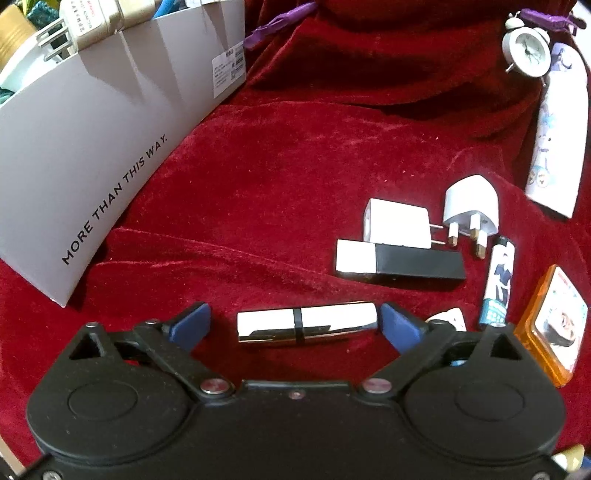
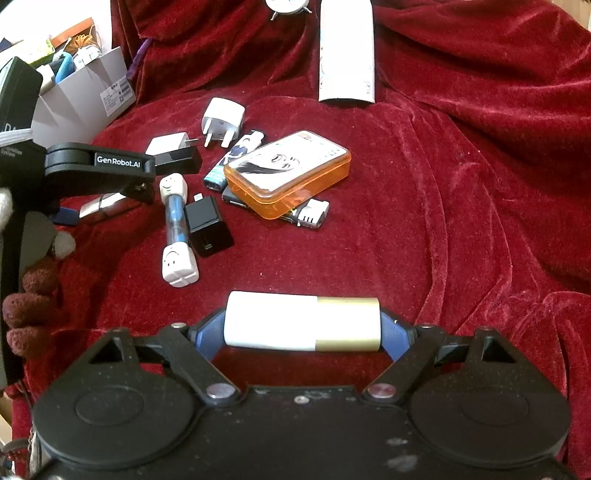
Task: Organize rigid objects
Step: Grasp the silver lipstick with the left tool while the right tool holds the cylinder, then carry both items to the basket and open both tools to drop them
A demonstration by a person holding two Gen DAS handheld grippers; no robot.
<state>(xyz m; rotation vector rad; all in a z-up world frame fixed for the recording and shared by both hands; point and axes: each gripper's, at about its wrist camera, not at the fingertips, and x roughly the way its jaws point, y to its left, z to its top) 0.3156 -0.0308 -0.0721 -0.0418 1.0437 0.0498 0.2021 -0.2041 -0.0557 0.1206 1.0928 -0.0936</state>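
left gripper (image 1: 293,325): jaws spread around a silver tube-shaped case (image 1: 306,324) lying crosswise on the cloth; right blue pad touches or nearly touches the case end, left pad clearly off it, gap visible; not clamped.
right gripper (image 2: 303,330): blue pads pressed on both ends of a white-and-gold cylinder (image 2: 303,320), held crosswise, white half left, gold half right.
surface: red velvet cloth (image 1: 277,184), wrinkled.
grey box (image 1: 96,140): far left in left view, printed "MORE THAN THIS WAY.", filled with items, a plug adapter (image 1: 85,29) on top.
black-and-white case (image 1: 399,263): just beyond the silver case, to its right.
white charger (image 1: 395,223): behind the black-and-white case, touching it.
white three-pin plug (image 1: 471,206): just beside the charger, pins toward camera.
orange box (image 2: 288,173): transparent orange, printed lid, lies on top of a lighter (image 2: 310,216).
printed lighter (image 1: 496,286): between the plug and the orange box.
sand timer (image 2: 176,229): white smiley end caps, beside a black charger cube (image 2: 207,230), touching.
white tube (image 2: 347,51): far back, lying on the cloth.
alarm clock (image 1: 526,50): white, far right back, next to the tube.
gloved hand (image 2: 33,306): left edge of right view, on the left gripper's handle.
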